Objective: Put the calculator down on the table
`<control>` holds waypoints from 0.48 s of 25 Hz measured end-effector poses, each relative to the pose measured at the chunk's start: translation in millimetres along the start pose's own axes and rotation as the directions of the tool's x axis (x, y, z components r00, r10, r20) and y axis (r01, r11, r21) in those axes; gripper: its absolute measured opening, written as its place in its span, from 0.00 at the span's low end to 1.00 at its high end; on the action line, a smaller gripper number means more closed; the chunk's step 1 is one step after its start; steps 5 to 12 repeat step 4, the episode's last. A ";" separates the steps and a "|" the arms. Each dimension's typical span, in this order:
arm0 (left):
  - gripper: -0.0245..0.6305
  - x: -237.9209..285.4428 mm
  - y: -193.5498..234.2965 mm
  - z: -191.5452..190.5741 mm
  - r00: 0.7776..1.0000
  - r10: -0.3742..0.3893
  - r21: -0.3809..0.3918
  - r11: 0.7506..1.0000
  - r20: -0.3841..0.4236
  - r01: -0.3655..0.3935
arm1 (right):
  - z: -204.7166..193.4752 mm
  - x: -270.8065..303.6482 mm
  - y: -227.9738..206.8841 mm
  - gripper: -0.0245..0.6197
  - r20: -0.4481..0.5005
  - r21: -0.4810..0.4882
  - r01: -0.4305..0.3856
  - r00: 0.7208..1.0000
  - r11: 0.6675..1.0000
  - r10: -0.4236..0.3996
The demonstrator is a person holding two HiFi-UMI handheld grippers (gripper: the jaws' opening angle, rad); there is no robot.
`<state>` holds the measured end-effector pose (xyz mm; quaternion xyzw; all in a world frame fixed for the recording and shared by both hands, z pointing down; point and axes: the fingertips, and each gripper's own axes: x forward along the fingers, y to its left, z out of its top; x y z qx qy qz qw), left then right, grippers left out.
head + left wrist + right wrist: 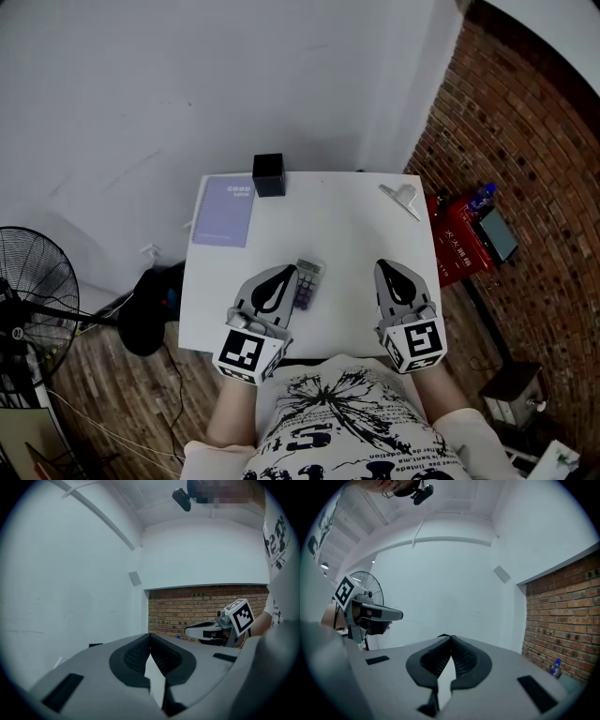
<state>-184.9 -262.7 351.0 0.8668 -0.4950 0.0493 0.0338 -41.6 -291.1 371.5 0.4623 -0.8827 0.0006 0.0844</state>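
The calculator [306, 282], grey with purple keys, lies flat on the white table [347, 234] near its front edge. My left gripper [283, 273] rests just to its left, jaws shut with nothing between them. In the left gripper view the pads [161, 658] meet at the tip and the calculator is hidden. My right gripper [388, 266] sits apart at the front right of the table, also shut and empty. Its closed tips [451, 638] point at the white wall.
A purple booklet [225, 210] and a black box [268, 174] lie at the table's back left, a white clip-like object [401, 199] at the back right. A fan [33, 291] stands on the floor at left. Red items and a blue bottle [481, 197] sit by the brick wall at right.
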 end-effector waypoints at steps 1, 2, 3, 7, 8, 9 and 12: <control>0.06 0.7 0.6 -0.7 1.000 -0.001 -0.005 1.000 -0.003 0.001 | -0.3 0.7 -0.6 0.06 -0.002 0.008 0.001 1.000 1.000 -0.001; 0.06 1.4 1.1 -1.4 1.000 -0.003 -0.010 1.000 -0.007 0.003 | -0.3 1.5 -1.2 0.06 -0.004 0.014 0.001 1.000 1.000 -0.001; 0.06 1.9 1.7 -2.1 1.000 -0.005 -0.015 1.000 -0.010 0.005 | -0.2 2.3 -1.6 0.06 -0.005 0.018 0.002 1.000 1.000 -0.001; 0.06 2.3 2.3 -2.7 1.000 -0.007 -0.019 1.000 -0.012 0.007 | 0.0 3.0 -2.0 0.06 -0.005 0.021 0.002 1.000 1.000 -0.002; 0.06 2.3 2.3 -2.7 1.000 -0.007 -0.019 1.000 -0.012 0.007 | 0.0 3.0 -2.0 0.06 -0.005 0.021 0.002 1.000 1.000 -0.002; 0.06 2.3 2.3 -2.7 1.000 -0.007 -0.019 1.000 -0.012 0.007 | 0.0 3.0 -2.0 0.06 -0.005 0.021 0.002 1.000 1.000 -0.002; 0.06 2.3 2.3 -2.7 1.000 -0.007 -0.019 1.000 -0.012 0.007 | 0.0 3.0 -2.0 0.06 -0.005 0.021 0.002 1.000 1.000 -0.002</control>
